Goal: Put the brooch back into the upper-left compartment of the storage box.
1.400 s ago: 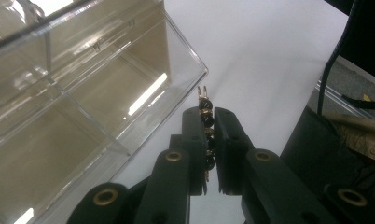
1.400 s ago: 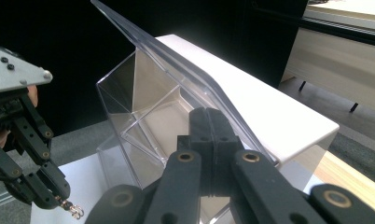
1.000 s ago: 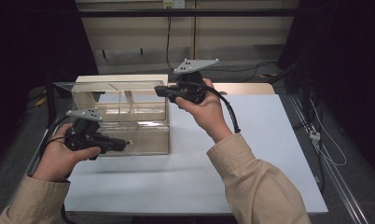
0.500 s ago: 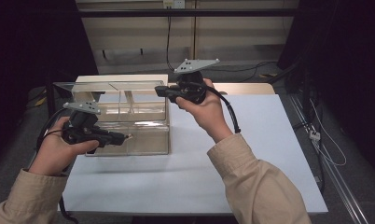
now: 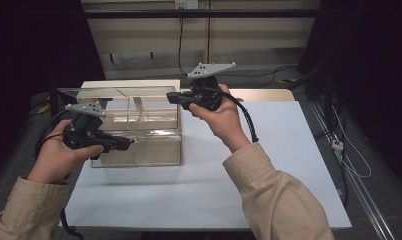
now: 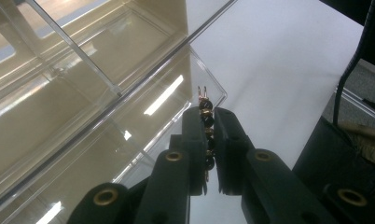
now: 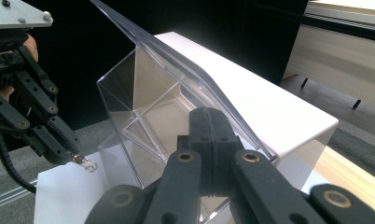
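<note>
A clear acrylic box (image 5: 139,152) with inner dividers stands on the left of the white table top (image 5: 279,150). My left gripper (image 5: 126,143) hovers at the box's front wall, shut on a small beaded piece (image 6: 205,106) of black beads and gold wire whose tip pokes out past the jaws. In the right gripper view that gripper (image 7: 69,151) and its gold tip (image 7: 86,163) hang beside the box (image 7: 129,98). My right gripper (image 5: 171,97) is at the box's far right corner, jaws pressed together on the edge of the raised clear lid (image 7: 176,56).
Both forearms in beige sleeves (image 5: 279,200) come in from the bottom. A black cable (image 5: 246,117) loops off the right gripper. A wooden bench top (image 5: 269,94) lies behind the white sheet. Cables trail on the floor at the right (image 5: 346,155).
The left hand has crept slightly up and toward the box front with the beaded piece. The right hand and the lid have stayed put.
</note>
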